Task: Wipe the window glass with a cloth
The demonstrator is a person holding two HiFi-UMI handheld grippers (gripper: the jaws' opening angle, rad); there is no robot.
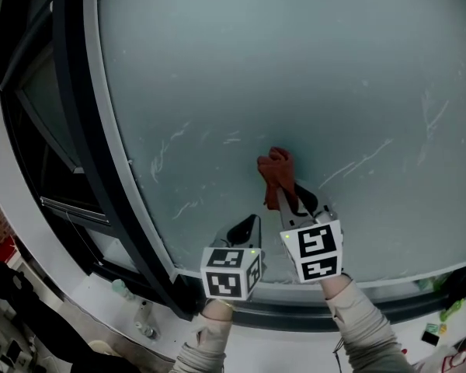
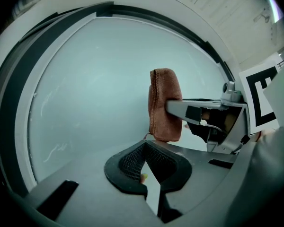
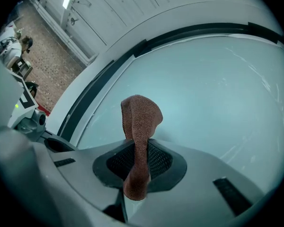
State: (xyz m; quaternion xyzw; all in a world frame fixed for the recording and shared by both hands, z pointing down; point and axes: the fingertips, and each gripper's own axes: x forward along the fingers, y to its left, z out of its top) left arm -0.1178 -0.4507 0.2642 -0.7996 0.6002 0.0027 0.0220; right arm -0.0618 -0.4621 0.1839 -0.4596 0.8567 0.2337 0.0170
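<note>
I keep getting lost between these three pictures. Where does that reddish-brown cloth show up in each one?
Head view: the cloth is just below centre, pinched in the right gripper.
Left gripper view: it is right of centre, upright and clamped from the right.
Right gripper view: it is at bottom centre, rising between that gripper's jaws.
Shared landmark: the dark window frame curving along the left edge of the window glass.

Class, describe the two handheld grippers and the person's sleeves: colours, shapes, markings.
The left gripper and right gripper match: grey bodies, black mesh-textured pads, each carrying a white cube with black square markers. Pale sleeves cover both wrists.
</note>
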